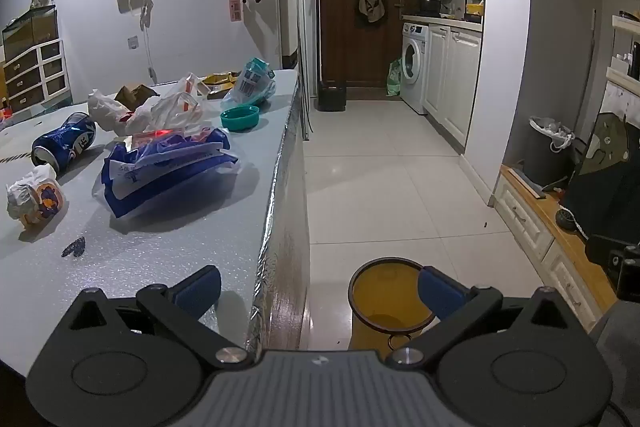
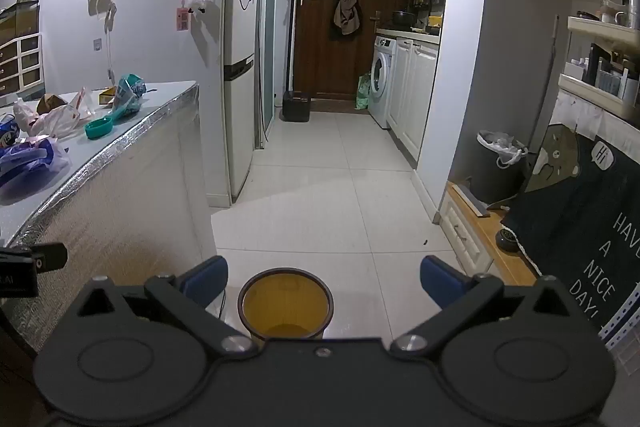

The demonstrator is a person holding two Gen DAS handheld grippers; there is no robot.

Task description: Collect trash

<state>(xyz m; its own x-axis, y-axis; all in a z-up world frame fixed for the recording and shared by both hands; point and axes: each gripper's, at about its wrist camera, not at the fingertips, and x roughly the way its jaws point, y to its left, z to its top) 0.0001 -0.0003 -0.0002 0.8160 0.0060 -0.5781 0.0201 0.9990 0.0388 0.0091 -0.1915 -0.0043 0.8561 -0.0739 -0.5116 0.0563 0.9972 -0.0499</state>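
Trash lies on the grey table (image 1: 168, 251): a blue plastic wrapper (image 1: 168, 167), a crushed blue can (image 1: 64, 147), a crumpled paper cup (image 1: 34, 197), white plastic bags (image 1: 160, 111), a teal lid (image 1: 240, 118) and a teal packet (image 1: 252, 83). A yellow waste bin (image 1: 386, 301) stands empty on the floor beside the table. My left gripper (image 1: 318, 293) hangs open over the table's right edge, nothing between its fingers. My right gripper (image 2: 324, 285) is open above the yellow bin (image 2: 286, 303), holding nothing.
A tiled corridor (image 2: 332, 187) runs ahead to a brown door (image 2: 332, 19), with a fridge (image 2: 240, 67) on the left and a washing machine (image 2: 382, 79) on the right. A dark lined bin (image 2: 498, 163) stands by a low wooden cabinet (image 2: 480, 239).
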